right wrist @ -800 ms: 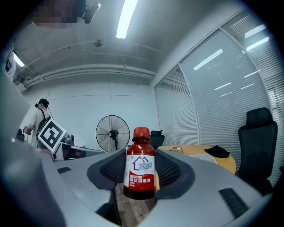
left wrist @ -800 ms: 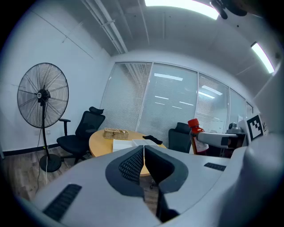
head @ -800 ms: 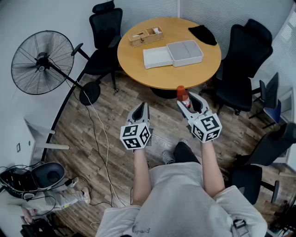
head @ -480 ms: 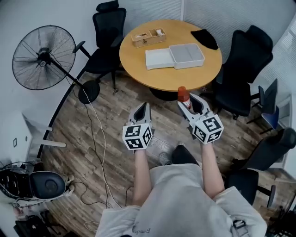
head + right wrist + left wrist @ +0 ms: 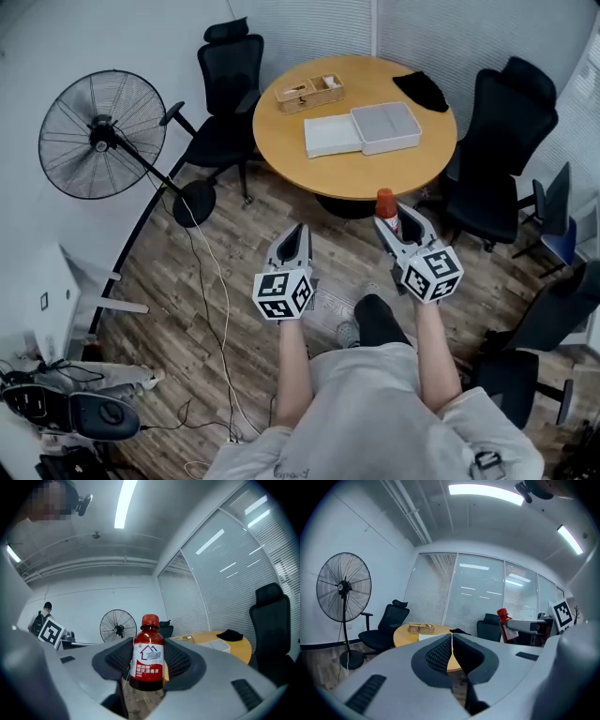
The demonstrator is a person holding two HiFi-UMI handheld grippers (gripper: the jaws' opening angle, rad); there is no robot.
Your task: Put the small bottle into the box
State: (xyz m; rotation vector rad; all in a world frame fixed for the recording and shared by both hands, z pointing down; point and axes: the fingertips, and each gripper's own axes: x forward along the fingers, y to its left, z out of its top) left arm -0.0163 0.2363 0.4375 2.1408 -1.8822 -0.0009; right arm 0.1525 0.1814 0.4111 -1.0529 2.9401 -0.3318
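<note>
A small red bottle (image 5: 148, 652) with a red cap and white label stands upright between the pads of my right gripper (image 5: 149, 660), which is shut on it. In the head view that bottle (image 5: 385, 206) pokes up from the right gripper (image 5: 398, 223), held in the air short of the round wooden table (image 5: 412, 164). An open white box (image 5: 385, 127) lies on the table with its lid (image 5: 331, 137) beside it on the left. My left gripper (image 5: 292, 243) hangs to the left, shut and empty; its view shows the jaws (image 5: 451, 654) pressed together and the bottle (image 5: 504, 622) at right.
Black office chairs (image 5: 225, 103) (image 5: 502, 141) ring the table. A standing fan (image 5: 101, 147) is at the left with cables across the wooden floor. A wicker tray (image 5: 309, 93) and a black cloth (image 5: 421, 90) lie on the table's far side.
The whole view has shifted: table, fan and chairs sit lower and further right in the picture. Both grippers keep the same pose, the bottle still gripped in the right one.
</note>
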